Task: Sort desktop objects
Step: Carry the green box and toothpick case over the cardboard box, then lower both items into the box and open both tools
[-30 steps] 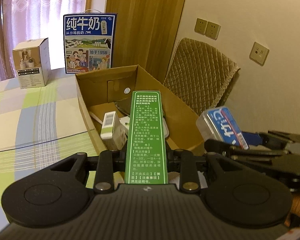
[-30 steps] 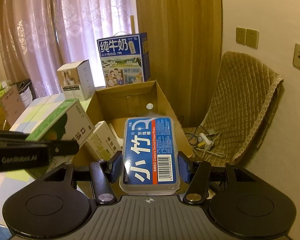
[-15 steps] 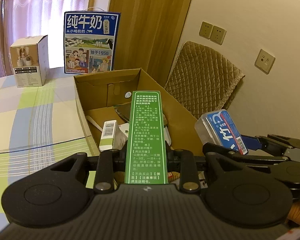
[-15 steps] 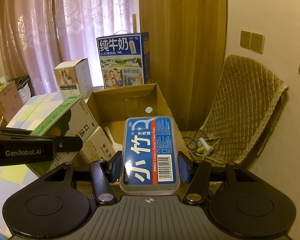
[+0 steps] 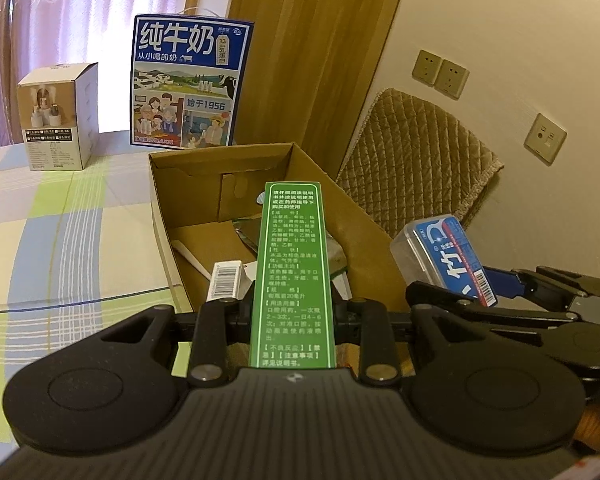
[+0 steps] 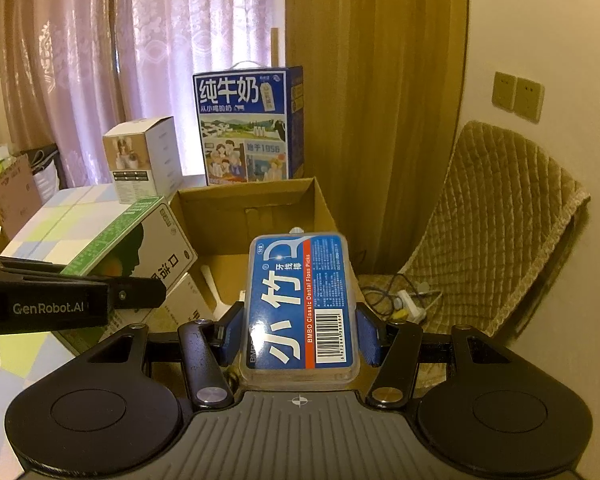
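Clamping the green medicine box (image 5: pixel 292 276) by its long sides in the left gripper (image 5: pixel 292 320), the floss-pick case (image 6: pixel 300 304) likewise in the right gripper (image 6: pixel 300 336); both hovering at the near rim of the cardboard box (image 5: pixel 356 224), probably for dropping in; open floor showing toward its far wall

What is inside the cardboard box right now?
The cardboard box holds a white barcoded carton, a white stick and something foil-like. The medicine box in the left gripper covers the middle of the floor.
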Demonstrator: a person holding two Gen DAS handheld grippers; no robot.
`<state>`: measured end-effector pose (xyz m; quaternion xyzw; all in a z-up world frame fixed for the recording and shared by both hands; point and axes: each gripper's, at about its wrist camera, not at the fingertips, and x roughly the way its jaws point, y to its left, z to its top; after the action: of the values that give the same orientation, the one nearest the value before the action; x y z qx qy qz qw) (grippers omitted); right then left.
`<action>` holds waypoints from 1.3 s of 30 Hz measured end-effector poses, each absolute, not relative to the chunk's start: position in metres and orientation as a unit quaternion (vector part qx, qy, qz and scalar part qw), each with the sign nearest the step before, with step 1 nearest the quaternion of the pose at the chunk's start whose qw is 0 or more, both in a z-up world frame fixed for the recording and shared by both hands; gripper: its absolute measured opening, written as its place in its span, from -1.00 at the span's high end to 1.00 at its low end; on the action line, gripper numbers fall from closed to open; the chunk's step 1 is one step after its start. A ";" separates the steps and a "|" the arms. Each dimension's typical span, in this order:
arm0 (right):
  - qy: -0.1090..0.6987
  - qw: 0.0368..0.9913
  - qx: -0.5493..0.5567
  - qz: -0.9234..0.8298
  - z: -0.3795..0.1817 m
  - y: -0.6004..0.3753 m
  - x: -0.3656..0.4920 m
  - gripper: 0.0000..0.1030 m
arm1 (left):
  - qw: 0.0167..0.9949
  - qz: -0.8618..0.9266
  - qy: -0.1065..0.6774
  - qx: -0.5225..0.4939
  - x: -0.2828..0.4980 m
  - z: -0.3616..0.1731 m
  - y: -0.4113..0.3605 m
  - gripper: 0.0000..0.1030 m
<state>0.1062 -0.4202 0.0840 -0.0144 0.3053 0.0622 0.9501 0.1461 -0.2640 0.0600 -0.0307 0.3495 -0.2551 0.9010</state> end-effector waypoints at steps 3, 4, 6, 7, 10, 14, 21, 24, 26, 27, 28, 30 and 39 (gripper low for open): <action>0.305 0.950 -0.019 0.066 0.082 -0.420 0.115 -0.04 | 0.900 -0.255 0.352 -0.037 0.155 0.056 -0.265 0.52; 0.304 0.950 -0.021 0.067 0.082 -0.420 0.119 -0.04 | 0.899 -0.254 0.354 -0.038 0.157 0.055 -0.266 0.52; 0.304 0.950 -0.023 0.069 0.080 -0.419 0.126 -0.04 | 0.899 -0.254 0.355 -0.039 0.162 0.052 -0.267 0.52; 0.304 0.950 -0.024 0.069 0.080 -0.419 0.129 -0.04 | 0.898 -0.254 0.356 -0.040 0.165 0.051 -0.267 0.52; 0.306 0.949 -0.025 0.070 0.076 -0.419 0.137 -0.04 | 0.898 -0.252 0.358 -0.046 0.172 0.047 -0.269 0.51; 0.309 0.948 -0.024 0.067 0.070 -0.420 0.144 -0.04 | 0.896 -0.251 0.361 -0.061 0.181 0.042 -0.269 0.40; 0.318 0.946 -0.020 0.063 0.062 -0.422 0.145 -0.04 | 0.905 -0.241 0.346 -0.057 0.178 0.045 -0.256 0.15; 0.320 0.945 -0.019 0.065 0.061 -0.419 0.145 -0.04 | 0.908 -0.235 0.343 -0.050 0.175 0.047 -0.250 0.15; 0.320 0.945 -0.020 0.069 0.061 -0.416 0.144 -0.04 | 0.907 -0.234 0.346 -0.050 0.174 0.047 -0.246 0.15; 0.320 0.945 -0.021 0.070 0.062 -0.414 0.145 -0.04 | 0.907 -0.233 0.347 -0.049 0.174 0.046 -0.245 0.15; 0.319 0.945 -0.021 0.071 0.063 -0.412 0.145 -0.04 | 0.907 -0.231 0.348 -0.049 0.173 0.046 -0.243 0.15; 0.318 0.945 -0.022 0.074 0.064 -0.409 0.145 -0.04 | 0.907 -0.229 0.350 -0.049 0.172 0.045 -0.240 0.15; 0.318 0.944 -0.024 0.081 0.064 -0.400 0.149 -0.04 | 0.907 -0.224 0.353 -0.051 0.168 0.043 -0.232 0.14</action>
<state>0.1488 -0.3999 0.0637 -0.0236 0.3182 0.0810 0.9442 0.1682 -0.2318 0.0431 -0.0507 0.3531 -0.2241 0.9069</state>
